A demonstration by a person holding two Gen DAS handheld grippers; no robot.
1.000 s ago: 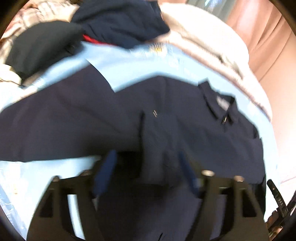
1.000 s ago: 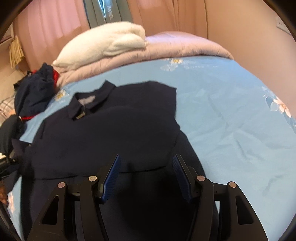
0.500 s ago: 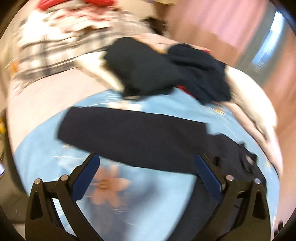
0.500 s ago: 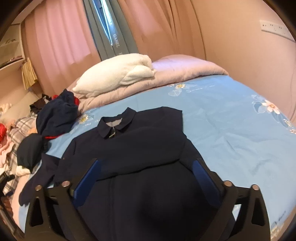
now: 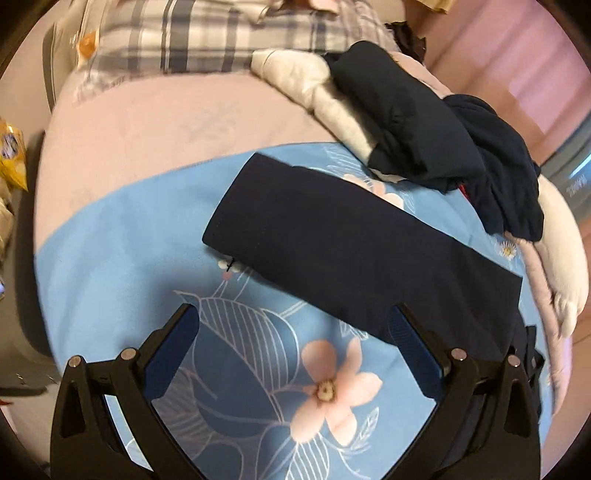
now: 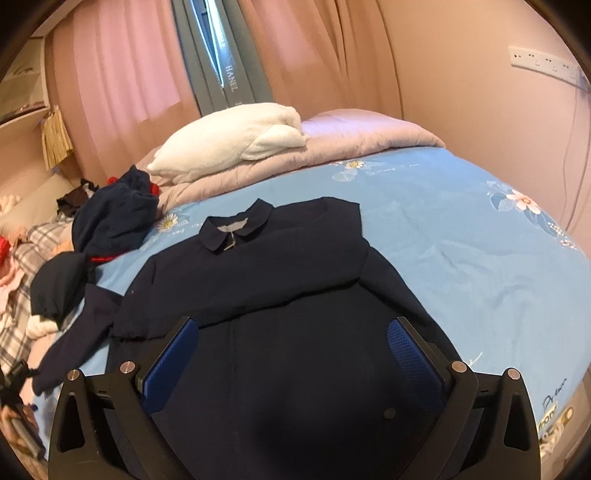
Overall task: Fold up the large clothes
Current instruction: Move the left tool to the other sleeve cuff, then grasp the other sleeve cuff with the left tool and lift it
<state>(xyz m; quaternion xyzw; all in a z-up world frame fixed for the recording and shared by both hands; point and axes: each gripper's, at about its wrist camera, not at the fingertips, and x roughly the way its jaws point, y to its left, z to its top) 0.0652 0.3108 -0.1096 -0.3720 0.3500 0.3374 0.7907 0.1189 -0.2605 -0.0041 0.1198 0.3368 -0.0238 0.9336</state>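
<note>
My left gripper [image 5: 291,347] and right gripper [image 6: 293,349] gape empty. The jacket [image 6: 280,295] lies mid-bed [image 6: 461,236], one sleeve folded across, the other sleeve [image 5: 332,240] outstretched toward the bed's edge, unfolded.

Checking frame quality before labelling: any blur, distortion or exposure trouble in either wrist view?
Left wrist: mild motion blur, smeared plaid fabric at the top, sleeve edges soft; fisheye bends the blue sheet. Right wrist: sharper, collar crisp; the navy garment goes near-black below, detail lost; corners vignetted.
</note>
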